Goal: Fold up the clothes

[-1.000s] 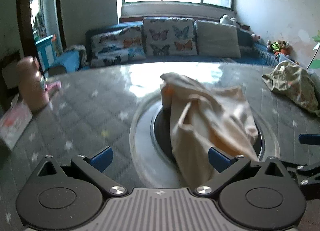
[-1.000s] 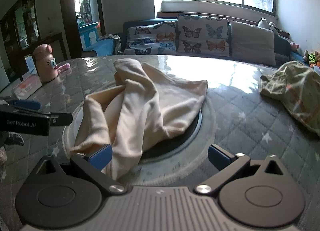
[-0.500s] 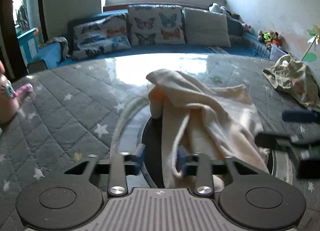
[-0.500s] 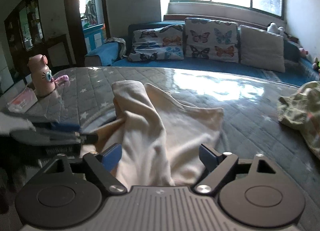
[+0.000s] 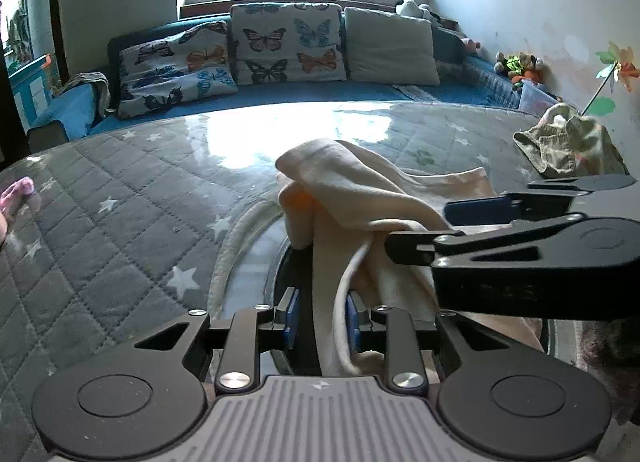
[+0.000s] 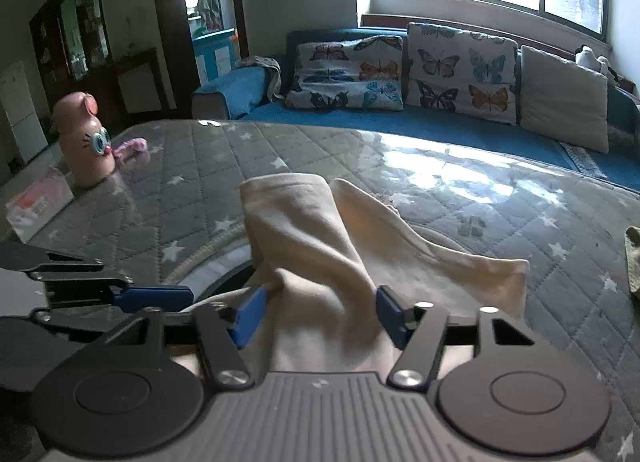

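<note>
My pads (image 6: 250,316) are blue, the cloth (image 6: 320,262) cream. The quilt (image 5: 120,221) is grey with white stars; the cushions (image 6: 460,69) show coloured butterflies on white.

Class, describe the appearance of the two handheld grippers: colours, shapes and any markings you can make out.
Both match. The left gripper has matt black linkage arms with silver screw heads, two round black discs at its base, a ribbed grey centre plate bearing a small diamond mark, and blue finger pads. The right gripper is built the same. No cables or sleeves show.
</note>
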